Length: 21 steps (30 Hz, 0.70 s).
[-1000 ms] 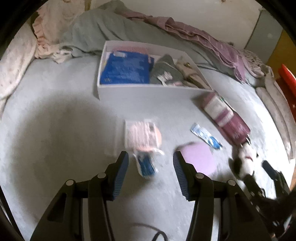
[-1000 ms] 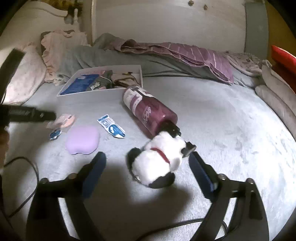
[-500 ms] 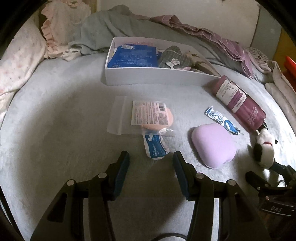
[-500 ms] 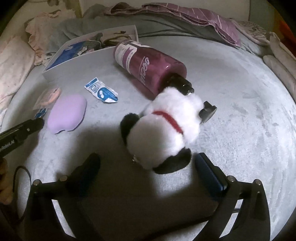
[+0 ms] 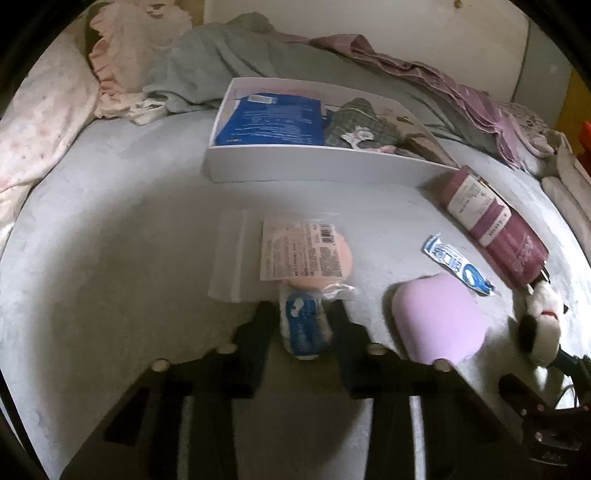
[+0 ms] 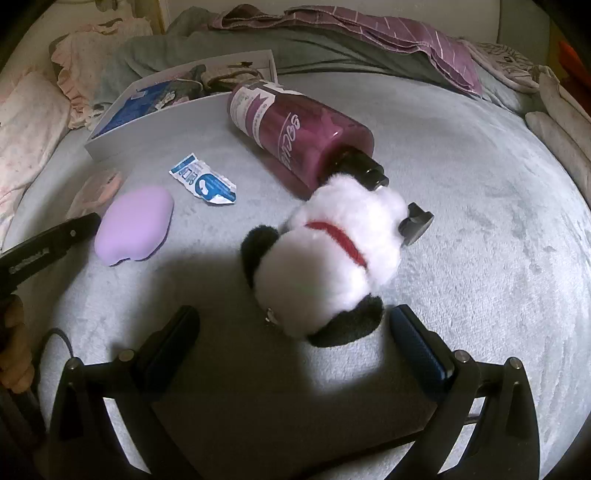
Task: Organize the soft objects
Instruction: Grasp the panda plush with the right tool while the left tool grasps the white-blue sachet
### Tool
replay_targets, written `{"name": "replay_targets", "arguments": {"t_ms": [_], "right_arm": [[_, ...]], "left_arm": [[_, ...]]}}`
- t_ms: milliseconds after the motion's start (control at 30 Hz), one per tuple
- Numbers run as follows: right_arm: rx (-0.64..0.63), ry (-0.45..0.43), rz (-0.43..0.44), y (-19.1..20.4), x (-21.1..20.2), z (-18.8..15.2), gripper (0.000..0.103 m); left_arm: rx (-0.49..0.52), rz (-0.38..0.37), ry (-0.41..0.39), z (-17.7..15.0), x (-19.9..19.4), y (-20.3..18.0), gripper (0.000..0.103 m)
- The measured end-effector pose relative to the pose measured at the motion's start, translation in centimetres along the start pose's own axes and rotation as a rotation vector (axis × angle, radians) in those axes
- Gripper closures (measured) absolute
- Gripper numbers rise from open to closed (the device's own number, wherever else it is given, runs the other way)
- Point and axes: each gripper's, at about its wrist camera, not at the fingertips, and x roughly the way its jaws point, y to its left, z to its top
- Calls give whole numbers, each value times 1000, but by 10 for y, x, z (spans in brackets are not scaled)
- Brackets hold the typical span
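Observation:
A small blue-and-white sachet [image 5: 303, 328] lies on the grey bedspread just below a pink puff in a clear labelled packet [image 5: 306, 254]. My left gripper [image 5: 303, 314] is closing on that sachet, its dark fingers touching both sides. A black-and-white panda plush [image 6: 332, 258] with a red collar lies against the neck of a maroon bottle [image 6: 295, 136]. My right gripper [image 6: 293, 317] stands wide open, its fingertips either side of the plush's lower end without pressing it. A lilac soft pad [image 6: 136, 225] lies to the left, between the two grippers.
A white box [image 5: 317, 166] further up the bed holds a blue pack and folded fabrics. A second blue sachet [image 6: 203, 181] lies near the bottle. Pillows, a grey blanket and a purple striped cloth [image 6: 406, 33] line the far edge. A hand [image 6: 14, 350] grips the left tool.
My left gripper sank to the bedspread and its jaws narrowed around the blue sachet. My right gripper tipped down over the panda plush and opened a little wider.

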Motion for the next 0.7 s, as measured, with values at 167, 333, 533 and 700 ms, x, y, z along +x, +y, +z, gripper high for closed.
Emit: {"name": "replay_targets", "arguments": {"t_ms": [167, 333, 533, 700], "right_arm": [[-1, -40, -1, 3, -9, 0, 9], [40, -110, 16, 4, -22, 1, 12], [147, -122, -31, -1, -21, 8, 12], [256, -136, -21, -3, -18, 12, 12]], "left_arm": [[-76, -23, -3, -3, -2, 11, 90], [-92, -31, -3, -6, -6, 13, 95], [-100, -47, 15, -9, -10, 15, 97], [-124, -81, 36, -16, -17, 19, 97]]}}
